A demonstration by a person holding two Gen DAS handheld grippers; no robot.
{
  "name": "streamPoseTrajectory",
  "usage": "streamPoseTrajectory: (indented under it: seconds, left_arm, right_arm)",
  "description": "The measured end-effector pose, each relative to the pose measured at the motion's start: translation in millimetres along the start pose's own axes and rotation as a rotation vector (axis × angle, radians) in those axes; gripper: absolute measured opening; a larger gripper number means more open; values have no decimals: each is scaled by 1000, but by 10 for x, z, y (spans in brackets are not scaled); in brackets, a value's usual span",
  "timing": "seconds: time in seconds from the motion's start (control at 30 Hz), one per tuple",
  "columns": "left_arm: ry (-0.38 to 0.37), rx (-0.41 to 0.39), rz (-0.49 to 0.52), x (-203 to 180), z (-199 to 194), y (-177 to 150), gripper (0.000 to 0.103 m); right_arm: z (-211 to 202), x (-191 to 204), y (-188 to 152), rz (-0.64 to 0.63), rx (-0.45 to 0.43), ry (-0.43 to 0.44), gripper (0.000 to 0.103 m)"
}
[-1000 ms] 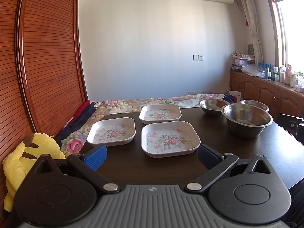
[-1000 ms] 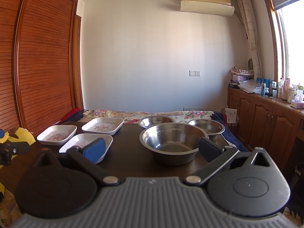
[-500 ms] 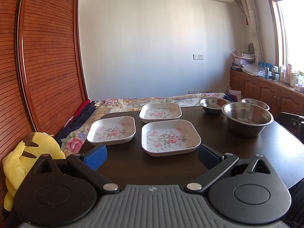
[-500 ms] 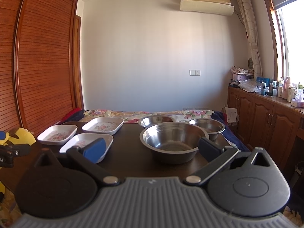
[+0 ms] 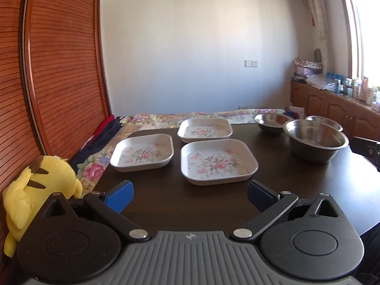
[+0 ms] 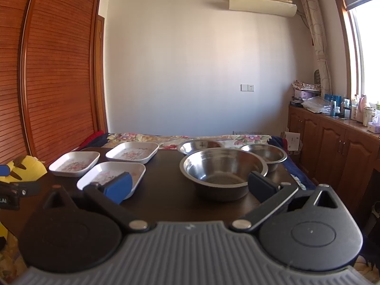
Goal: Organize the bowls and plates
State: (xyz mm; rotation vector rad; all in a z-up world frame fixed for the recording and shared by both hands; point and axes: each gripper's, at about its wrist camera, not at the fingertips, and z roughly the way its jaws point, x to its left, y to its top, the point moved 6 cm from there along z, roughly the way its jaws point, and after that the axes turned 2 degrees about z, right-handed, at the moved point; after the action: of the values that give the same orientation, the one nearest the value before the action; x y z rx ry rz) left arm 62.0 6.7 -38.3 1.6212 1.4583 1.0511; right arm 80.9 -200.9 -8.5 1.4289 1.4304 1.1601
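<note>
Three white square plates with a flower print lie on the dark table (image 5: 180,201): a near one (image 5: 218,161), a left one (image 5: 142,152) and a far one (image 5: 205,130). Three steel bowls stand to their right: a large one (image 6: 223,171) nearest, two smaller ones (image 6: 200,145) (image 6: 264,153) behind it. My left gripper (image 5: 190,194) is open, hovering short of the near plate (image 6: 111,175). My right gripper (image 6: 190,186) is open too, just in front of the large bowl (image 5: 315,141). Neither holds anything.
A yellow plush toy (image 5: 35,190) sits off the table's left edge. A bed with a floral quilt (image 5: 166,118) lies behind the table. A wooden slatted wardrobe (image 5: 54,59) fills the left side. Wooden cabinets (image 6: 332,147) with bottles run along the right wall.
Both grippers have tilted or drifted slightly: the plates and bowls sit a little lower and closer in each view. Both stay open and empty.
</note>
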Motion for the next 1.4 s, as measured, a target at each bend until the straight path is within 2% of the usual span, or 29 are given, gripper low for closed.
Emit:
streamPoseTrajectory:
  seconds: [0.27, 0.43, 0.83, 0.97, 1.2, 1.27, 1.3, 1.4]
  left_arm:
    - [-10, 32, -4, 43, 73, -57, 103]
    - [15, 51, 38, 42, 144, -61, 103]
    - [-23, 69, 31, 186, 445, 86, 103]
    - [11, 76, 53, 254, 614, 128, 103]
    - [-48, 91, 10, 392, 935, 163, 103]
    - [-65, 94, 7, 418, 1016, 181, 100]
    - [-77, 100, 4, 429, 1059, 186, 98]
    - [-112, 119, -9, 449, 1194, 193, 89]
  right_arm:
    - [137, 191, -4, -30, 18, 54, 103]
    - [297, 326, -17, -55, 45, 92, 103]
    - [677, 595, 62, -82, 91, 223, 103]
    - [784, 718, 82, -113, 109, 264, 103]
    - [1095, 813, 32, -120, 171, 301, 103]
    - [1184, 834, 2, -112, 198, 318, 102]
    - [1215, 847, -10, -112, 207, 325, 102]
    - [1339, 891, -56, -127, 241, 346, 89]
